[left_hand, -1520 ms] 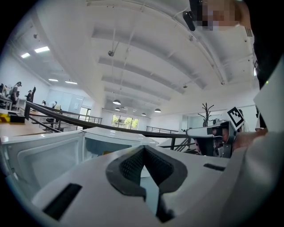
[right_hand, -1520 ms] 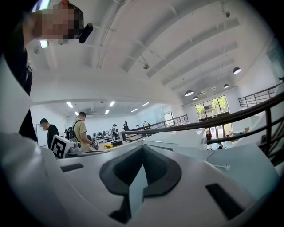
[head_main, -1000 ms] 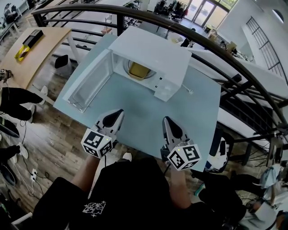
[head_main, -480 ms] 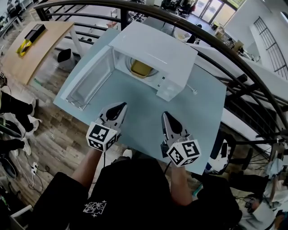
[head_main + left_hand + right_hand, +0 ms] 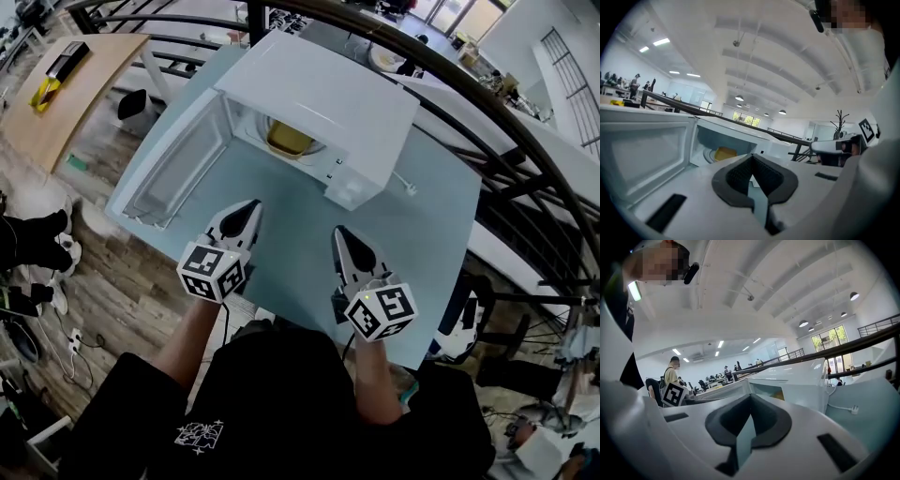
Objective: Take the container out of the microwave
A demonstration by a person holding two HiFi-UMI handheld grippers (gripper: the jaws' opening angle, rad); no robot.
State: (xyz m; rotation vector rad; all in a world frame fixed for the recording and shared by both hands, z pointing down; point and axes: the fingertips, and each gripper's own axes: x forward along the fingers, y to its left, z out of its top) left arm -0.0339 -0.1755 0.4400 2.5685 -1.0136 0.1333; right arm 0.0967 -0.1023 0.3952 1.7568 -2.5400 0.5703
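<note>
A white microwave (image 5: 328, 98) stands on the pale blue table (image 5: 281, 239) with its door (image 5: 173, 164) swung wide to the left. Inside, on the turntable, sits a yellow container (image 5: 289, 141), also seen in the left gripper view (image 5: 725, 153) and as a sliver in the right gripper view (image 5: 778, 393). My left gripper (image 5: 251, 208) hovers in front of the opening, shut and empty. My right gripper (image 5: 340, 234) is beside it, short of the microwave's control panel, jaws together with nothing between them. Both point toward the microwave.
A dark railing (image 5: 487, 103) curves behind and right of the table. The microwave's cord and plug (image 5: 405, 184) lie on the table to its right. A wooden desk (image 5: 56, 103) is at far left. A chair base (image 5: 459, 328) stands by the table's right edge.
Both grippers have edged forward toward the microwave and dropped a little. The open door and the container have not moved.
</note>
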